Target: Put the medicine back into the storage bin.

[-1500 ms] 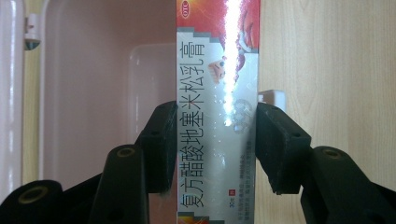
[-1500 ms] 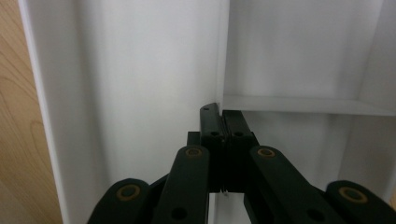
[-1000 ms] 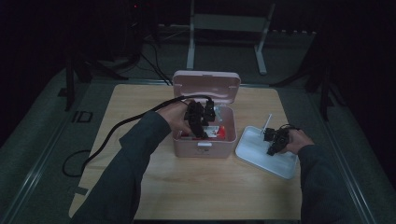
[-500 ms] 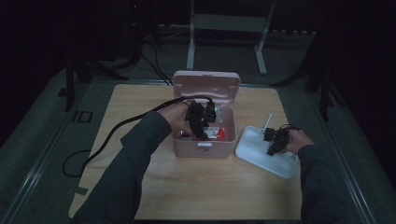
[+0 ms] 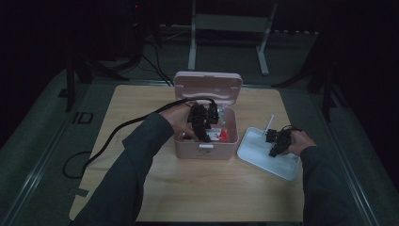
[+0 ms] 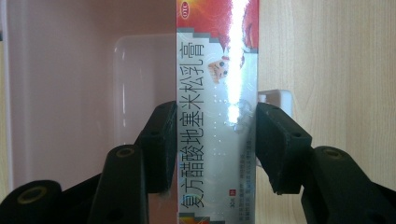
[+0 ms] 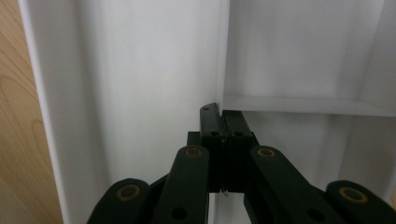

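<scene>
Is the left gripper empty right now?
No, the left gripper is shut on a medicine box, its jaws pressing the box's two sides.

Between the matt black plastic fingers (image 6: 280,144), a glossy printed carton (image 6: 217,116); beyond them, smooth pink plastic box (image 6: 60,93) and pale wood-grain worktop (image 6: 336,56).

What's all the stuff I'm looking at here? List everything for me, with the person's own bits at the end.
Table: one, light wood, centre of the high view.
Storage box: one, pink, lid open, mid-table.
Medicine carton: one, white and red with printed text, clamped between the left gripper's jaws above the box.
Divided tray: one, white, right of the box.
Metal frame: one, pale grey, beyond the table.
Left gripper: one, black, over the box.
Right gripper: one, black, jaws shut on the tray's divider.
Sleeves: two, dark, entering from the bottom edge.
</scene>
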Available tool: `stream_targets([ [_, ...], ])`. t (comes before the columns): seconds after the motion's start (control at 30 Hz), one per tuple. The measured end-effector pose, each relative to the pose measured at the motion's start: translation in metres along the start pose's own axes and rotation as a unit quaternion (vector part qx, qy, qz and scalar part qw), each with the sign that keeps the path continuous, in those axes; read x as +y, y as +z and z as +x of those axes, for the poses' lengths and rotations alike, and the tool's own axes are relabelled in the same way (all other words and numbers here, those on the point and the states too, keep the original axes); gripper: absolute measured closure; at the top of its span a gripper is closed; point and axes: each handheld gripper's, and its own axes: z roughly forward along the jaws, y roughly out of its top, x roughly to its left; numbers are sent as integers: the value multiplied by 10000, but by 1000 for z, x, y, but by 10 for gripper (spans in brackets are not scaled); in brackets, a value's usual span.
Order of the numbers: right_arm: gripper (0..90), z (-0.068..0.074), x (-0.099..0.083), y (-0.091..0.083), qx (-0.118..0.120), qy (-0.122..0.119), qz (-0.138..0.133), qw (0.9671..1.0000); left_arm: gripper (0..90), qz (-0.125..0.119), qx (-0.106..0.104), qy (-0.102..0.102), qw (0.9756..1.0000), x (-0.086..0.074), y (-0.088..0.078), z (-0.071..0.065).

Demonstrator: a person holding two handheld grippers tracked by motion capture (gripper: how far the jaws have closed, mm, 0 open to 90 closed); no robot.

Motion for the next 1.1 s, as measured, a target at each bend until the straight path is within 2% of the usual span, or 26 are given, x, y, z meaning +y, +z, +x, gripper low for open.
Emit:
stream_targets([
  [0.33, 892, 0, 0, 0, -1, 2, 2, 10000, 498, -30, -50, -67, 10000, 2, 3, 0],
  [0.4, 892, 0, 0, 0, -1, 2, -1, 10000, 485, -119, -200, -138, 9996, 3, 2, 2],
  [0.47, 891, 0, 0, 0, 0, 1, 2, 10000, 401, -104, -125, -226, 9996, 3, 3, 1],
  [0.53, 892, 0, 0, 0, -4, 1, -1, 10000, 368, -57, -95, -208, 9997, 3, 3, 2],
  [0.8, 892, 0, 0, 0, 3, 1, 1, 10000, 391, -164, 7, -210, 9996, 1, -1, 3],
  [0.97, 892, 0, 0, 0, 3, 1, 4, 10000, 421, -199, 81, -135, 9997, -1, -6, 2],
  [1.1, 892, 0, 0, 0, 2, 4, -3, 10000, 439, -215, 72, -189, 9996, -2, -7, 1],
])
